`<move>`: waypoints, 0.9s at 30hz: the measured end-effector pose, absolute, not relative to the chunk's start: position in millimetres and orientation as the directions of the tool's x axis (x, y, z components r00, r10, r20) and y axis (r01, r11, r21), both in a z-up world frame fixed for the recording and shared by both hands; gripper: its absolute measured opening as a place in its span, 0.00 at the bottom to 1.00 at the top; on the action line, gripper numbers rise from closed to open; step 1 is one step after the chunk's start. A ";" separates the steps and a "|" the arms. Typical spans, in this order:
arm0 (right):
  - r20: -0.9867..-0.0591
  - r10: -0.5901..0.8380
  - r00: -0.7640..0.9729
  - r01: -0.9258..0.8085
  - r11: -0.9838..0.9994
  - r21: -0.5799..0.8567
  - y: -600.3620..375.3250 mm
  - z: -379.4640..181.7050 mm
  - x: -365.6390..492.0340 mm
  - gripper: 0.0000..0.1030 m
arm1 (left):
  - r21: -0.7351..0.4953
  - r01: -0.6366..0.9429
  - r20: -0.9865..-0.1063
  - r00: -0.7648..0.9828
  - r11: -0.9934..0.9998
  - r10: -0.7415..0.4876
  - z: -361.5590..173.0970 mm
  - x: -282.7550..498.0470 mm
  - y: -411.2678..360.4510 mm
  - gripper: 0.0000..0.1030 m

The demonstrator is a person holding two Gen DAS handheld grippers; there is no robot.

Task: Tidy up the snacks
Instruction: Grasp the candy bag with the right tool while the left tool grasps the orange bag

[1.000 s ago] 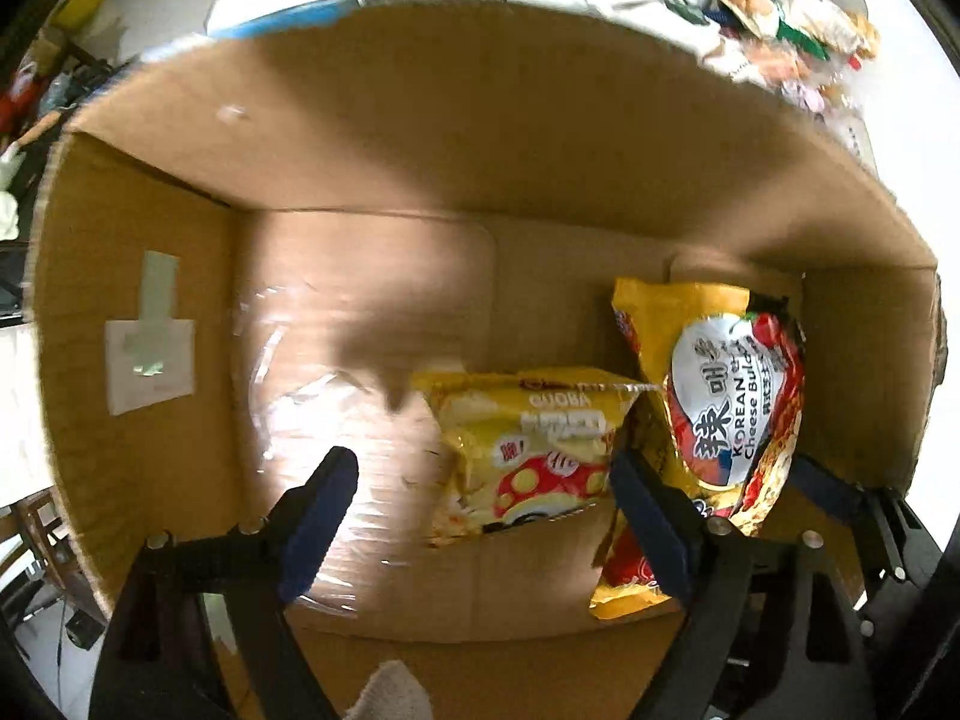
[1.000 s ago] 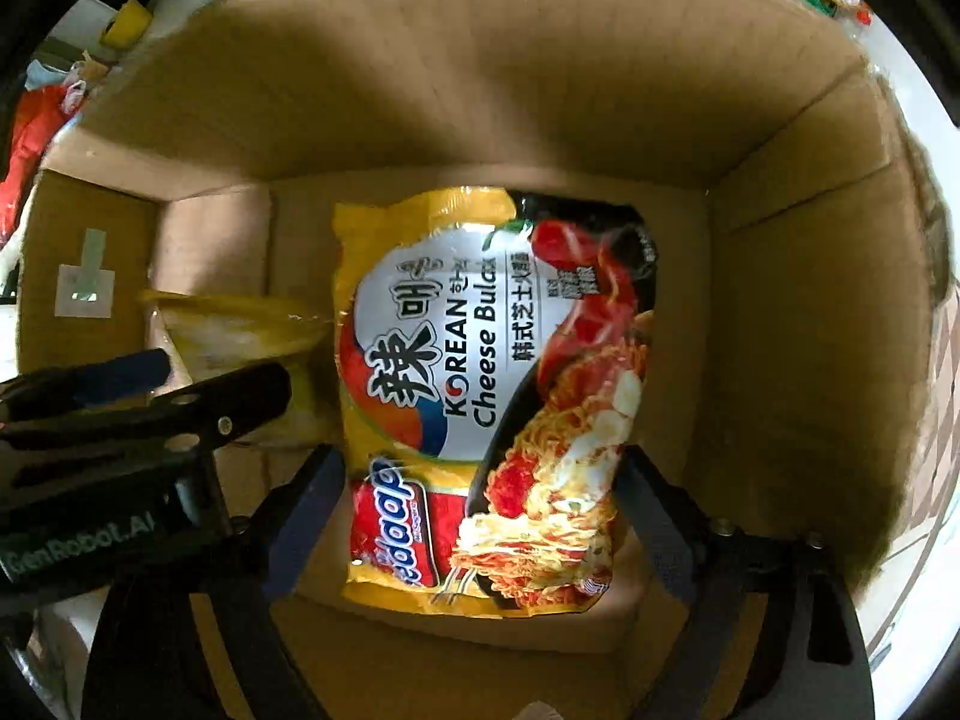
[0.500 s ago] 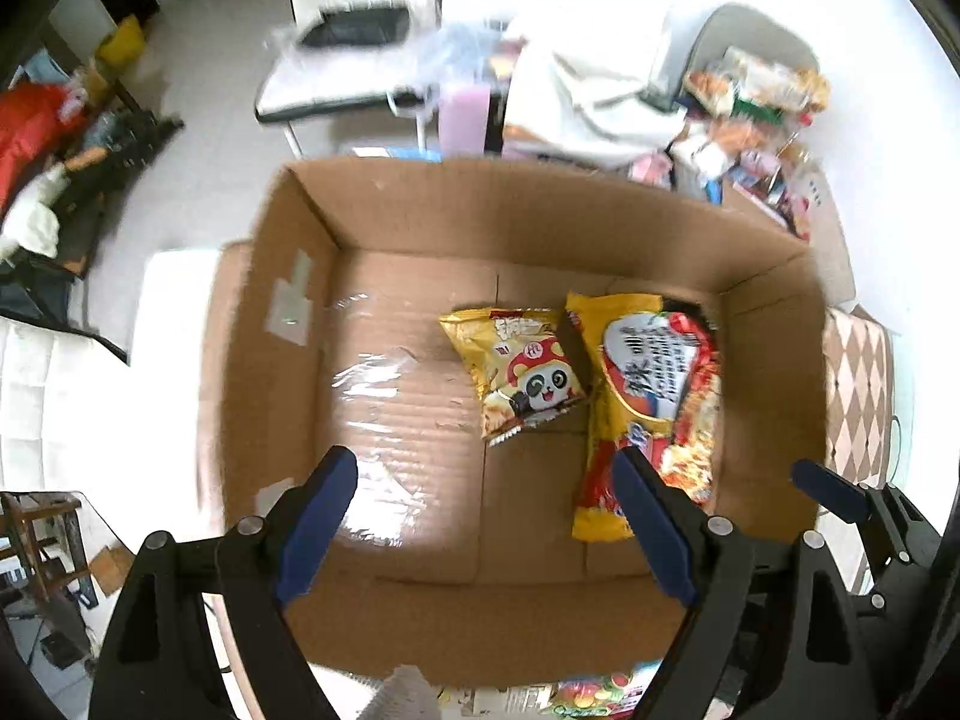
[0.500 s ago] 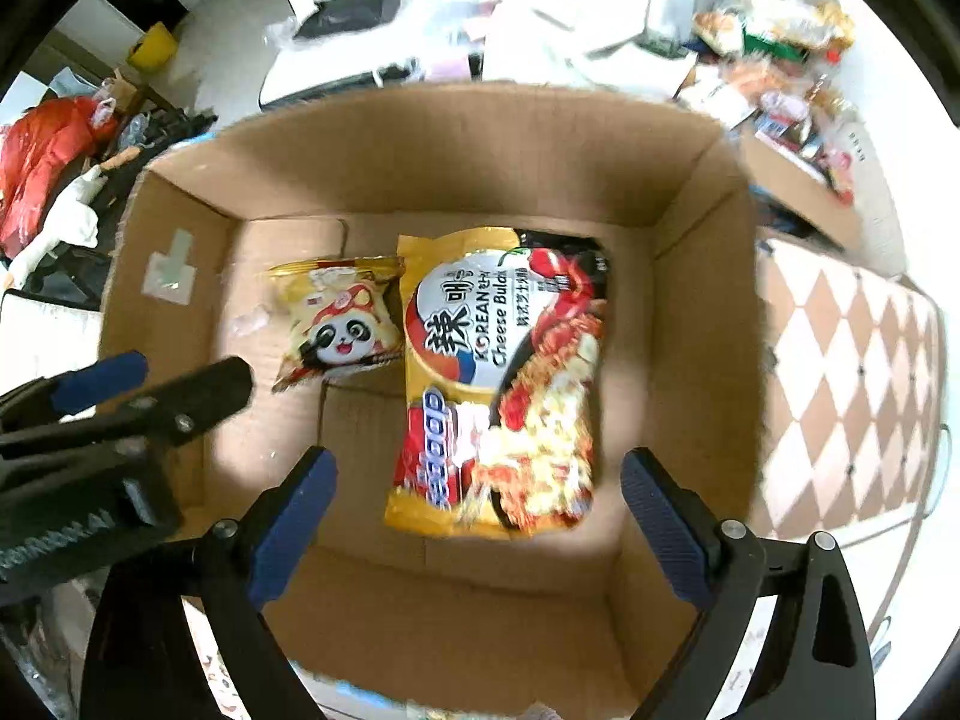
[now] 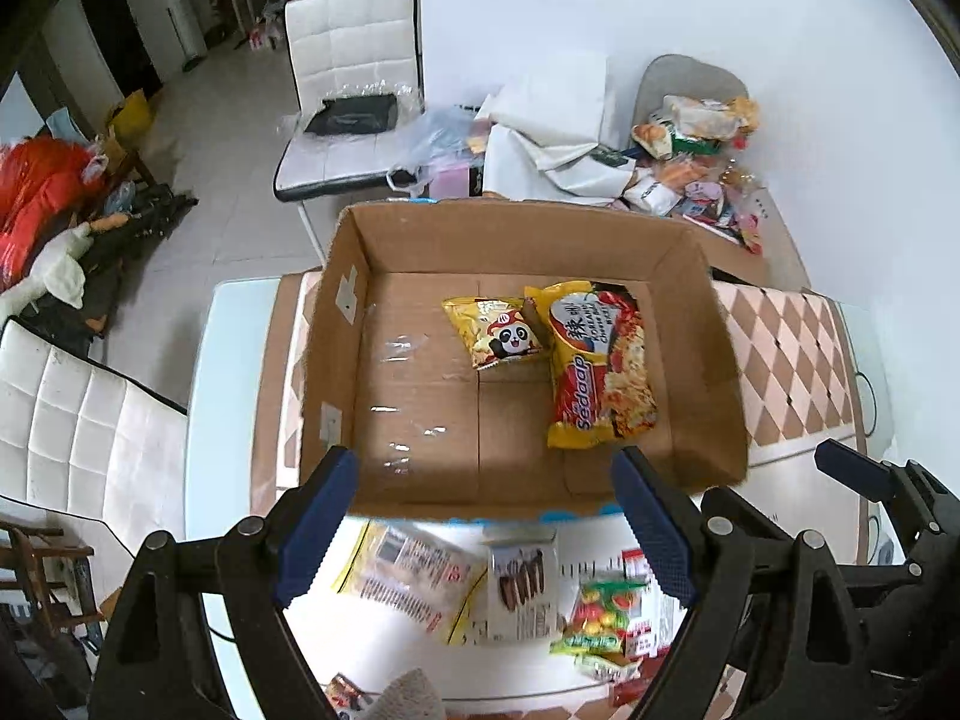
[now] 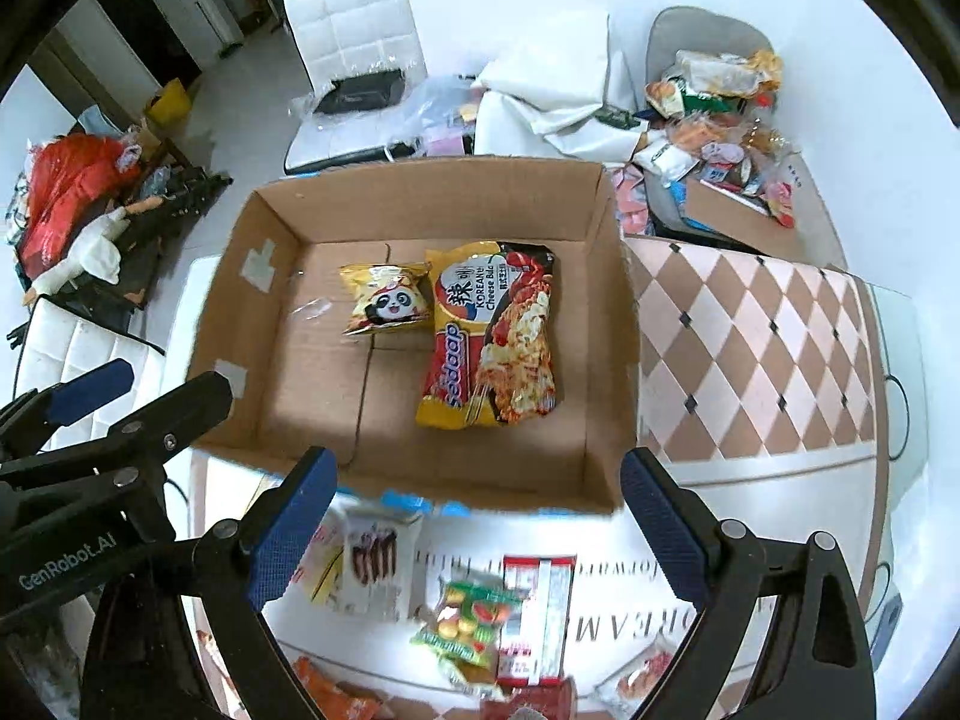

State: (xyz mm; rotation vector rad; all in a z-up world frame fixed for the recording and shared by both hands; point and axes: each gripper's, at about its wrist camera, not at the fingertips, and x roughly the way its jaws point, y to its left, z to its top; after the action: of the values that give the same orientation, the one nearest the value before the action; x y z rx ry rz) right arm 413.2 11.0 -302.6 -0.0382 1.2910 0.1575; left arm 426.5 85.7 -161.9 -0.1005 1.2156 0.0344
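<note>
box: cardboard box (image 5: 336,360) sat open on the table, two packs inside.
contents: panda snack bag (image 5: 495,339) lay flat beside the noodle packet (image 5: 597,369), edges touching; left half of the floor was bare.
left gripper (image 5: 486,519): jaws apart, holding nothing, above the near wall.
right gripper (image 6: 474,519): jaws apart, likewise unloaded.
loose snacks: chocolate stick pack (image 6: 375,561), candy bag (image 6: 468,618), red-white box (image 6: 537,615) lay on the table by the near wall.
step, judged: fetching the next pack.
advice: pinch one pack by its edge, lift it over the wall, set it flat on the bare left floor.
</note>
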 end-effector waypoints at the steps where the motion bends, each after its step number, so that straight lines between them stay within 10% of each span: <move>1: -0.957 0.095 0.274 -0.136 0.989 0.059 10.6 -297.2 406.8 0.95 | -0.062 -0.075 -0.934 0.355 0.995 -0.032 -156.0 419.9 84.9 0.84; 11: -0.971 0.136 0.198 -0.045 0.991 0.129 -12.5 -292.5 328.9 0.95 | -0.079 -0.091 -0.934 0.355 0.993 -0.042 -145.0 347.0 93.3 0.84; 27: -0.955 0.204 -0.216 0.102 0.977 0.186 -53.4 -460.5 206.6 0.95 | -0.148 -0.328 -0.959 -0.183 0.933 -0.217 -342.4 209.2 117.3 0.84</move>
State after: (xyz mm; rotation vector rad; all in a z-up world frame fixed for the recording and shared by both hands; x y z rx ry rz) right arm 206.6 -53.4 -460.5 0.2262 1.7921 0.0952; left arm 209.2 117.3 -342.4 -0.4087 1.7700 0.1042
